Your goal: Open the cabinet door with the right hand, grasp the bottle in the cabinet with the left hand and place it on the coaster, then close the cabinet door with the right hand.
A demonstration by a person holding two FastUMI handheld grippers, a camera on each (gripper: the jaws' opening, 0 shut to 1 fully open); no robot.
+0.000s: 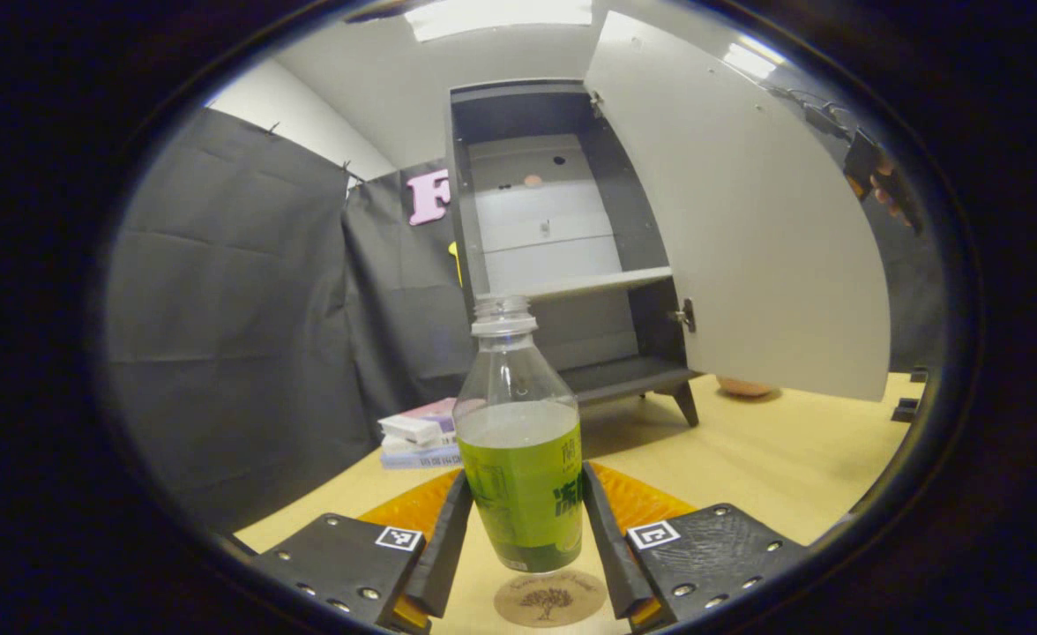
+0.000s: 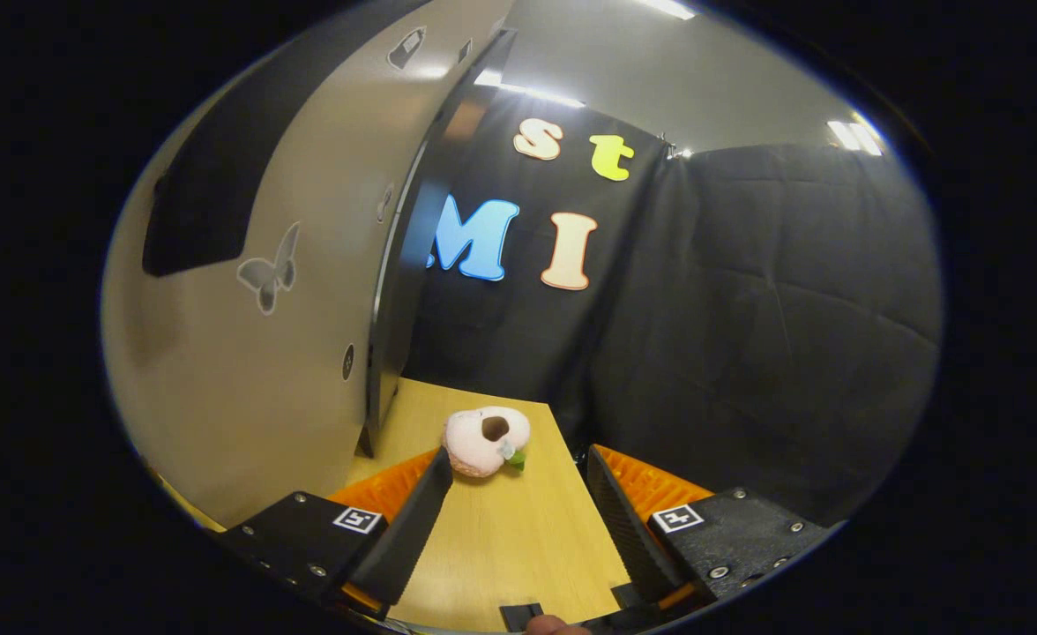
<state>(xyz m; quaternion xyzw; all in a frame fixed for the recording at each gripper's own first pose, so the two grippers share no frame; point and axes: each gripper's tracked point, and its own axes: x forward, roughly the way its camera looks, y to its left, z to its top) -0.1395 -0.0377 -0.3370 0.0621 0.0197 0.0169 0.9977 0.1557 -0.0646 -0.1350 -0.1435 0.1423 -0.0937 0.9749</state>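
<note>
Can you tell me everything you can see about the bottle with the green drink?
The bottle is clear plastic, upright, with no cap on its ridged neck. Green drink fills roughly the lower half, behind a green label. It is between the left gripper's two fingers, which sit close against its sides. Its base is just above or on the round brown coaster with a tree picture, on the wooden table.

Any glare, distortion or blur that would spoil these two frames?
Left gripper view: fisheye bows the open cabinet door, ceiling lights glare at the top, the bottle stays sharp. Right gripper view: the door bulges and carries a soft sheen; the plush toy is slightly soft.
</note>
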